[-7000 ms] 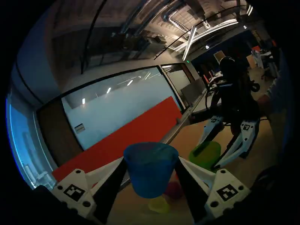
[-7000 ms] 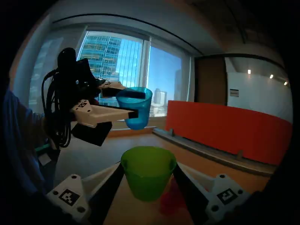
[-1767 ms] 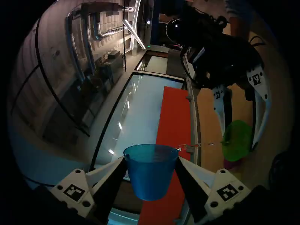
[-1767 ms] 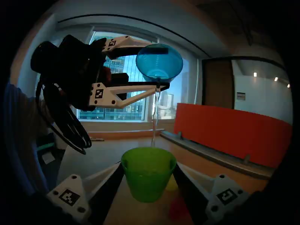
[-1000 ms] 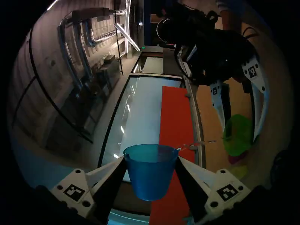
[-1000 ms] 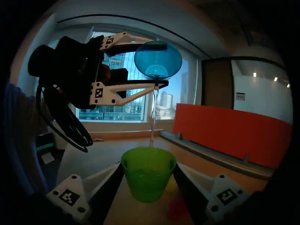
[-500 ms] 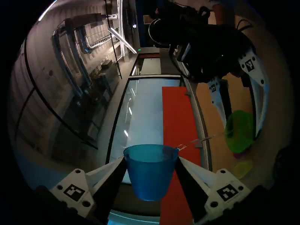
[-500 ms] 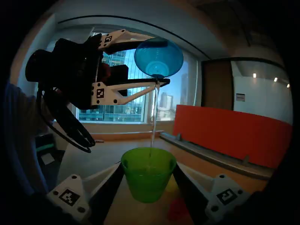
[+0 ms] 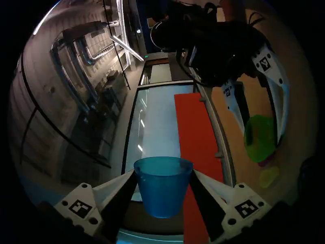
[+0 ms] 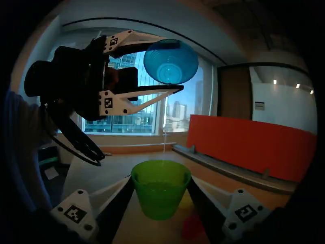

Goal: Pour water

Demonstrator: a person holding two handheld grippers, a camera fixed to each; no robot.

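My left gripper (image 9: 163, 191) is shut on a blue cup (image 9: 163, 186). In the right gripper view the blue cup (image 10: 171, 62) is tipped on its side, mouth towards me, high above the green cup, held by the left gripper (image 10: 172, 64). My right gripper (image 10: 161, 195) is shut on an upright green cup (image 10: 161, 188) with water in it. A last thin trickle of water (image 10: 163, 144) falls towards the green cup. In the left gripper view the green cup (image 9: 260, 138) sits between the right gripper's white fingers (image 9: 281, 101).
A wooden table (image 10: 118, 162) lies below the cups, with an orange wall panel (image 10: 260, 140) along its far side and big windows (image 10: 122, 118) behind. A small yellow cup (image 9: 268, 177) and a red one (image 10: 194, 226) sit on the table. A blue sleeve (image 10: 20, 154) is at left.
The steady stream of water from the blue cup has thinned to a trickle. The blue cup has tipped a little further and risen slightly. The green cup has stayed put.
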